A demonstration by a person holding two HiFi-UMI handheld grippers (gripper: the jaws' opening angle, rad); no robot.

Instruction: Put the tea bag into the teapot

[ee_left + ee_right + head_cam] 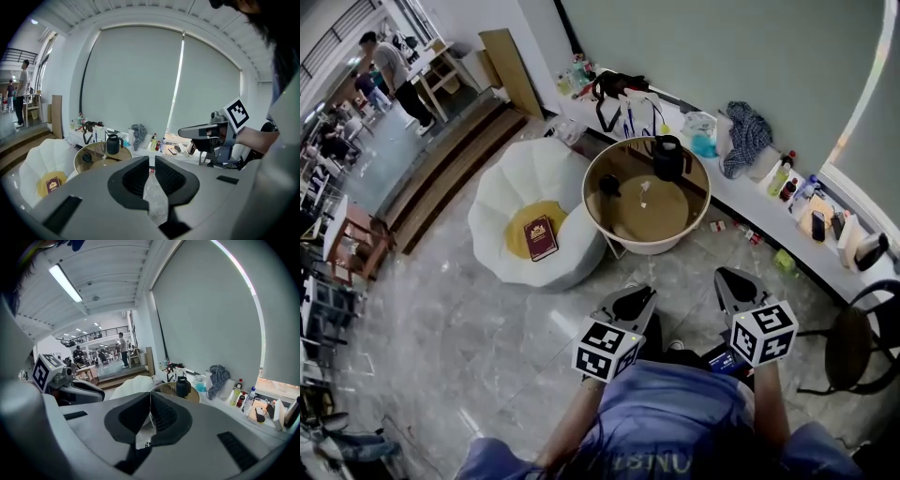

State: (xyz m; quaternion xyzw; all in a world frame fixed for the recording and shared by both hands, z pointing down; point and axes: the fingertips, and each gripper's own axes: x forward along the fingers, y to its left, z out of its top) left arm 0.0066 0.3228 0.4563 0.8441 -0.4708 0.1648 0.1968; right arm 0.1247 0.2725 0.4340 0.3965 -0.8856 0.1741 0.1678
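Tea bag (644, 194): tiny white scrap on round table (675, 246), btwn lid (609, 185) & black teapot (667, 157), long axis approx twd the pot. Your left gripper (152, 161): jaws a crack apart, empty. Your right gripper (150, 394): jaws together.

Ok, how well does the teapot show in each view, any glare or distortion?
Head view: the teapot is small but sharp and evenly lit; glare only along the window at the right edge. Left gripper view: heavy fisheye bending, teapot small and dark. Right gripper view: same bending, black corners.
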